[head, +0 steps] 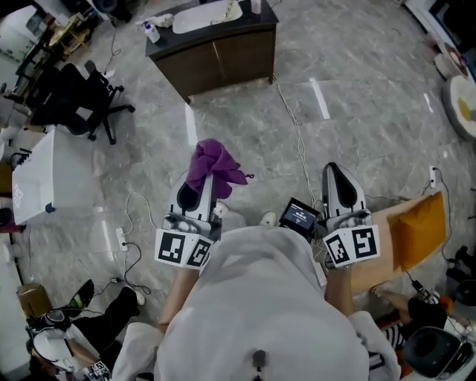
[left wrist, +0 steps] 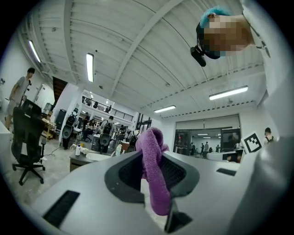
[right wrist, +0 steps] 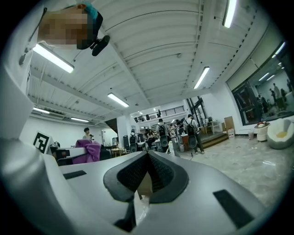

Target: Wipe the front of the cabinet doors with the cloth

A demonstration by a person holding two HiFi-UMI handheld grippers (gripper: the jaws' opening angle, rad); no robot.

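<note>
Marble floor [head: 357, 111] fills most of the head view. At the far end stands the cabinet [head: 223, 58], its dark wooden doors shut and a pale basin [head: 204, 15] set in its top. The person's left gripper [head: 199, 192] is held near the body at the left, and the purple cloth [head: 213, 167] bunches up from its tip, well apart from the cabinet. The right gripper [head: 335, 173] is held at the right, level with the left one, with a small dark screen [head: 300, 215] just to its left. A black office chair [head: 80, 98] stands far left, and an orange cushion [head: 420, 227] lies at the right edge.

In the left gripper view, the left gripper [left wrist: 151, 158] has its claw pinched on the cloth [left wrist: 156, 193], which stands up above the pads and also hangs down the near side between them. Beyond, to the left, are the cabinet [left wrist: 85, 160] and the office chair [left wrist: 26, 137].

In the right gripper view, the right gripper [right wrist: 147, 172] has its claw pressed together with nothing caught between the pads. The cloth [right wrist: 87, 150] shows as a purple heap off to the left.
</note>
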